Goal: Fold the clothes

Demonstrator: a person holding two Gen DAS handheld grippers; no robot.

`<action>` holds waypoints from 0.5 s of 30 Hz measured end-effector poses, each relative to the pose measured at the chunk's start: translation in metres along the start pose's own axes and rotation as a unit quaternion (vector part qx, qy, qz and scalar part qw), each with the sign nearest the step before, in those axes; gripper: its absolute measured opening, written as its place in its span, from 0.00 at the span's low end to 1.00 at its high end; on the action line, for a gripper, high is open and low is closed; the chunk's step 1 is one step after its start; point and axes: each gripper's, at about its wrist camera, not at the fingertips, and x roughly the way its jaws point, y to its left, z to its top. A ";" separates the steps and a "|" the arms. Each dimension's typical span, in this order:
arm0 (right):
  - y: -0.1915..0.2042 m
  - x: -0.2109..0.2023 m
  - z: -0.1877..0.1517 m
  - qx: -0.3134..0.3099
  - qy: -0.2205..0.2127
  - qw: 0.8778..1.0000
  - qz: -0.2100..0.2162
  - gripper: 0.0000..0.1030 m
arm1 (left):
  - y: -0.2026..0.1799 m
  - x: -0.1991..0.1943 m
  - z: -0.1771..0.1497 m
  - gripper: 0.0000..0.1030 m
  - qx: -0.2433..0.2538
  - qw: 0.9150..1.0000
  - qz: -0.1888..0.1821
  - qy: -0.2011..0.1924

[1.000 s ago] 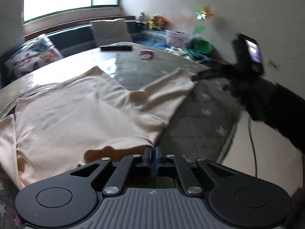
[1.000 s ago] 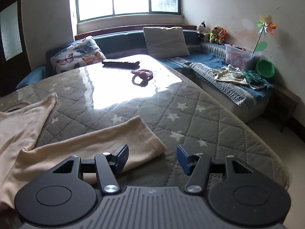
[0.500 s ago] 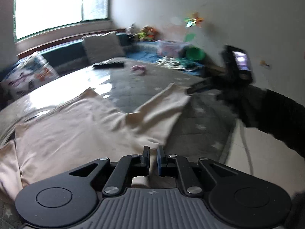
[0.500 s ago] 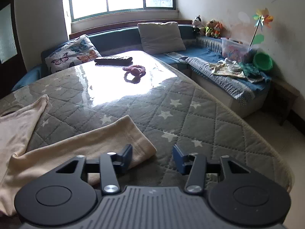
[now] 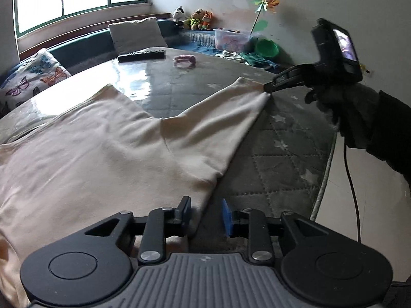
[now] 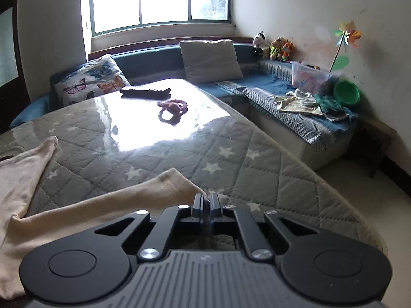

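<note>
No readable text, label, brand or number is showing in either view; the small lit screen point(image 5: 346, 47) at far right is displaying only a blur.

Both wrist views look low along the quilted table point(image 5: 282, 154) toward the window point(image 6: 159, 0) (shared backdrop).

quilted table point(image 6: 231, 159), cream garment point(image 5: 102, 148), remote point(image 6: 145, 93), pink ring point(image 6: 173, 106)

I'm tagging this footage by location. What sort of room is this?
Probably a home living room: a corner sofa with a butterfly cushion, stuffed toys on its ledge, and a quilt-covered table where a cream shirt lies.
</note>
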 end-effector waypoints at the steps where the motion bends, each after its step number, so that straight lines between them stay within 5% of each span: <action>1: 0.000 0.003 0.000 0.000 0.005 1.000 -0.003 0.08 | -0.001 -0.002 0.001 0.28 -0.001 1.000 0.000 -0.002; 7: 0.004 -0.016 0.005 -0.003 -0.020 1.000 -0.006 0.16 | 0.003 -0.007 0.013 0.28 -0.013 0.999 0.008 -0.028; 15: 0.061 -0.037 -0.004 -0.088 -0.011 0.990 0.110 0.35 | -0.008 0.003 0.010 0.28 -0.001 1.000 -0.011 -0.010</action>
